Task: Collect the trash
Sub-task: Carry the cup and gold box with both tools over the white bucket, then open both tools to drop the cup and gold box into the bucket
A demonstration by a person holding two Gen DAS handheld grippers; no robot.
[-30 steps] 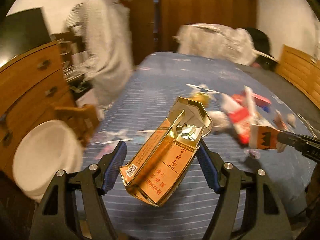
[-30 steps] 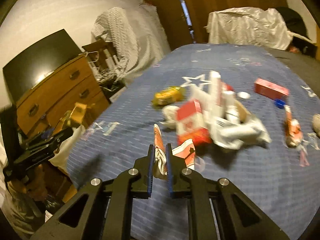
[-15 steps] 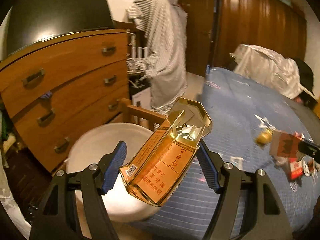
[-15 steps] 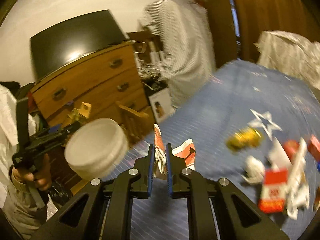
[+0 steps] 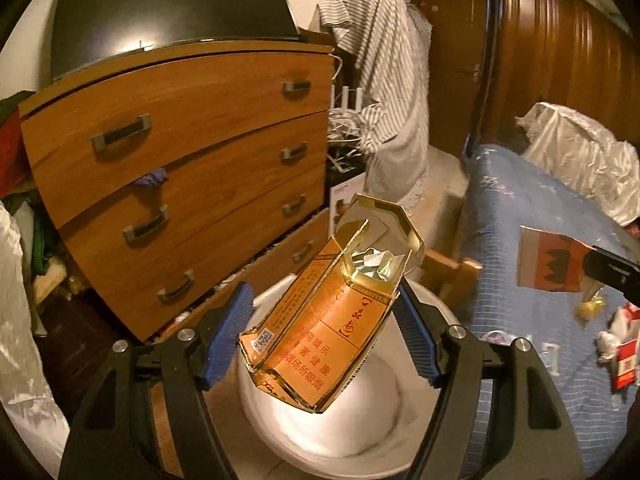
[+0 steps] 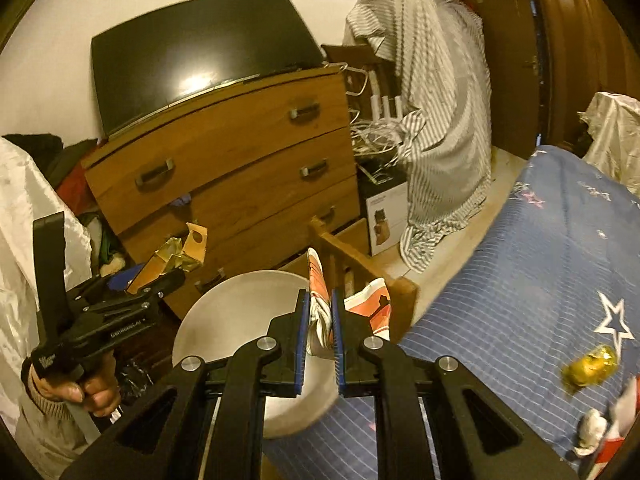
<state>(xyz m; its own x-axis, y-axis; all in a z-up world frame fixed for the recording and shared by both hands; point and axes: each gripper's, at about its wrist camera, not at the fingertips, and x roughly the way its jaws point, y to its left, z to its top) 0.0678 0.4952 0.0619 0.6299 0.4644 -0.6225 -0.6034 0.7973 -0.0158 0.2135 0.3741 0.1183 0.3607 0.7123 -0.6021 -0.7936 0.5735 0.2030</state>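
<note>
My left gripper is shut on an open orange and gold cigarette pack and holds it right over a round white bin beside the bed. My right gripper is shut on a crumpled orange and white wrapper, above the bin's rim in the right wrist view. The wrapper also shows at the right of the left wrist view. The left gripper with the pack shows at the left of the right wrist view.
A wooden chest of drawers with a dark TV stands close behind the bin. A blue bed lies to the right, with a gold wrapper and red and white scraps. A striped cloth hangs further back.
Both grippers swung left from over the bed to the bin, still holding their trash. The bin now lies under the pack; the trash pile has slid to the right edge.
</note>
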